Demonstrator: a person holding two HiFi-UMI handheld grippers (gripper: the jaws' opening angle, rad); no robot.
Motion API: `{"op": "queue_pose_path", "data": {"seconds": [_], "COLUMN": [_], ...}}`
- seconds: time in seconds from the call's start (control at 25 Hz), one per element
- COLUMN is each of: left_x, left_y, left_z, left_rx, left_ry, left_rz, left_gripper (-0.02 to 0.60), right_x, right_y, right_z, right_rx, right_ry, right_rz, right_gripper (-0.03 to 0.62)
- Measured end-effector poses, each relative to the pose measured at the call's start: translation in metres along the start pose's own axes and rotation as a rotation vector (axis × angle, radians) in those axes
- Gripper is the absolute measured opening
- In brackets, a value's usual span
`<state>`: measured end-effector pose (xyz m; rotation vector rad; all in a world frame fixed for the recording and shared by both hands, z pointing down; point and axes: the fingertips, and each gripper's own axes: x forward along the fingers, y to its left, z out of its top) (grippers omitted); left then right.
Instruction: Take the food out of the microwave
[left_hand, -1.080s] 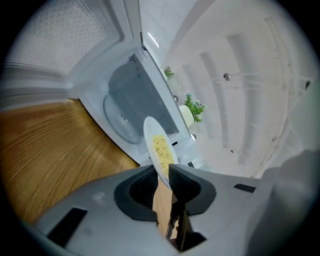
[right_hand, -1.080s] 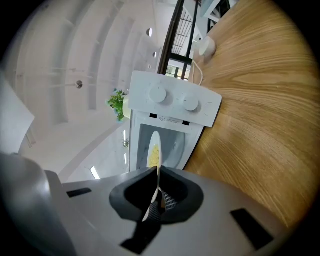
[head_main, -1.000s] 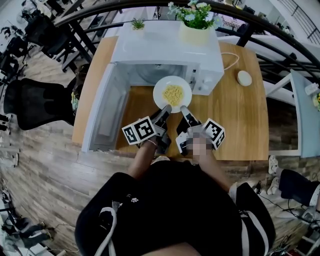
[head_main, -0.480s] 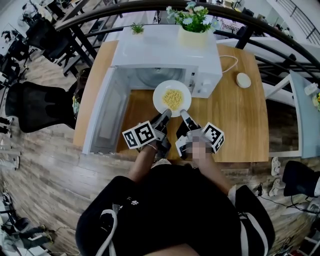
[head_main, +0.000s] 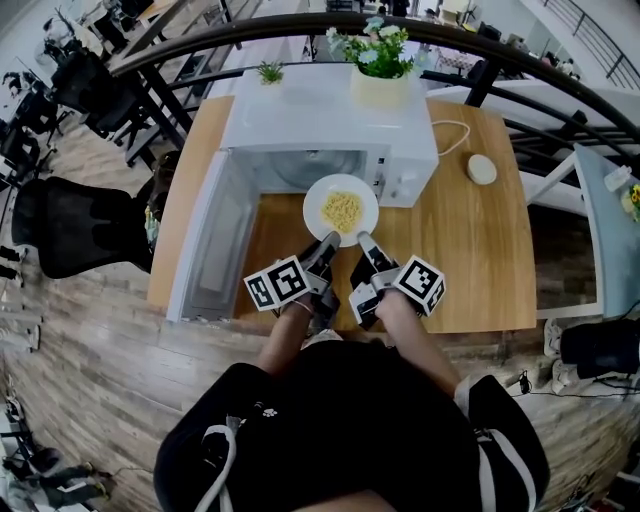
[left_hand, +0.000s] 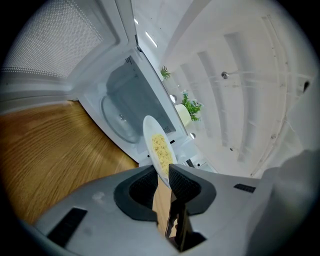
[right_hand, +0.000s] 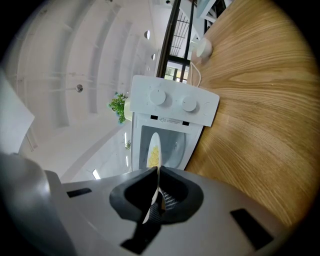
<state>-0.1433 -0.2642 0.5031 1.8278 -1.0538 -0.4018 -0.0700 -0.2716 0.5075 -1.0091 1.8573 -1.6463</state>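
A white plate (head_main: 341, 208) with yellow food (head_main: 342, 211) hangs just in front of the open white microwave (head_main: 330, 140), over the wooden table (head_main: 470, 250). My left gripper (head_main: 331, 240) is shut on the plate's near-left rim, and my right gripper (head_main: 362, 238) is shut on its near-right rim. In the left gripper view the plate (left_hand: 157, 152) rises edge-on from between the jaws, with the empty microwave cavity (left_hand: 122, 112) behind it. In the right gripper view the plate (right_hand: 154, 150) stands in front of the microwave's control panel (right_hand: 175, 105).
The microwave door (head_main: 205, 235) stands swung open at the left. A potted plant (head_main: 378, 62) and a smaller one (head_main: 270, 75) sit on top of the microwave. A small white round object (head_main: 481, 169) lies on the table at the right. Black chairs (head_main: 75, 220) stand left of the table.
The plate has come out of the microwave toward me, held by both grippers. The grippers have drawn back a little along the table.
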Motion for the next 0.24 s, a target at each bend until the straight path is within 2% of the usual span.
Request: {"op": "queue_pose_path", "data": {"seconds": [0.24], "left_x": [-0.0025], "left_y": [0.0016], "left_z": [-0.0017], "left_rx": [0.004], "left_ry": [0.003], "left_rz": [0.003], "left_gripper": [0.072], "right_x": [-0.0008], "right_y": [-0.0018], "right_z": [-0.0030], "right_rx": [0.009], "right_ry": [0.004], "right_rz": [0.000], "right_gripper": [0.015]}}
